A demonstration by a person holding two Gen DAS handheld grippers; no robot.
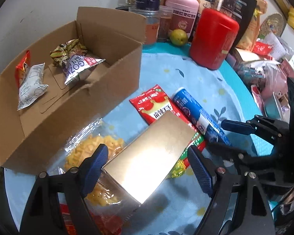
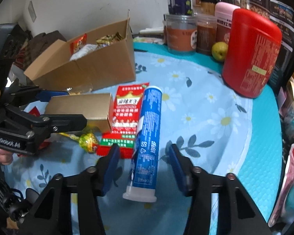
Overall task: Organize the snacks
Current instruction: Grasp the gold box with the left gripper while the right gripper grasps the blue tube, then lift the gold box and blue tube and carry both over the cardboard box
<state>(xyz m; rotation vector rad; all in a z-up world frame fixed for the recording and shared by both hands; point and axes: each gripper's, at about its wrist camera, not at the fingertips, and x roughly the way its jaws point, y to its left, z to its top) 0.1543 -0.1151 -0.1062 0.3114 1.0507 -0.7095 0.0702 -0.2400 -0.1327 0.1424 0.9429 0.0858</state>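
Your right gripper (image 2: 145,168) is around the blue tube (image 2: 148,137), one pad on each side, but the pads don't touch it yet, so it holds nothing. Your left gripper (image 1: 149,166) sits wide around the gold box (image 1: 147,156) the same way, not squeezing it. No earlier picture is given, so say only this: both are loose.

The tube lies on the flowery table (image 2: 215,107), just beside the red packet (image 2: 127,117). The gold box rests on top of that packet and a clear bag of yellow snacks (image 1: 100,152).

Squeeze the tube in its middle so it won't tip. Pinch the box on its flat sides. Then lift straight up and carry both to the cardboard box (image 1: 72,117), which already has a few snacks inside.
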